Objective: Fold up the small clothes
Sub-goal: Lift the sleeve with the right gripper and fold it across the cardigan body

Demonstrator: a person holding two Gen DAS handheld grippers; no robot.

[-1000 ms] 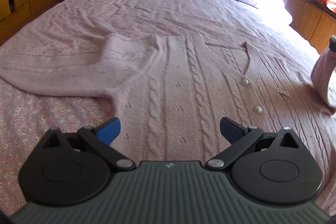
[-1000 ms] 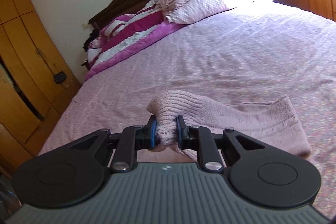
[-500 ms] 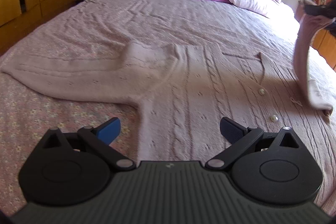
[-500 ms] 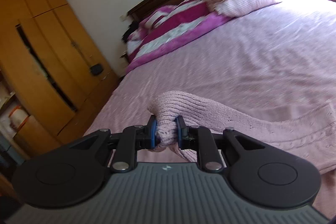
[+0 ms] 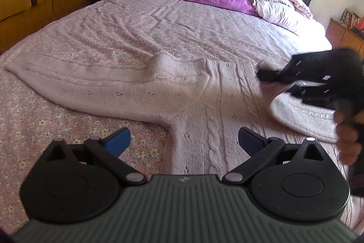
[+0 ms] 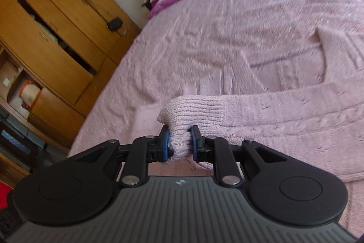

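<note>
Pinching one sleeve cuff point(image 6: 182, 122), right tool point(image 6: 179, 140) clamps; left tool point(image 5: 183, 142) gapes.

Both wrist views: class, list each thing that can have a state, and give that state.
Cardigan: flat on the bed, right sleeve folded across.
Left sleeve: spread out, unfolded.
Left gripper: open, empty.
Right gripper: shut on the sleeve cuff.
Wardrobe: door ajar.
</note>
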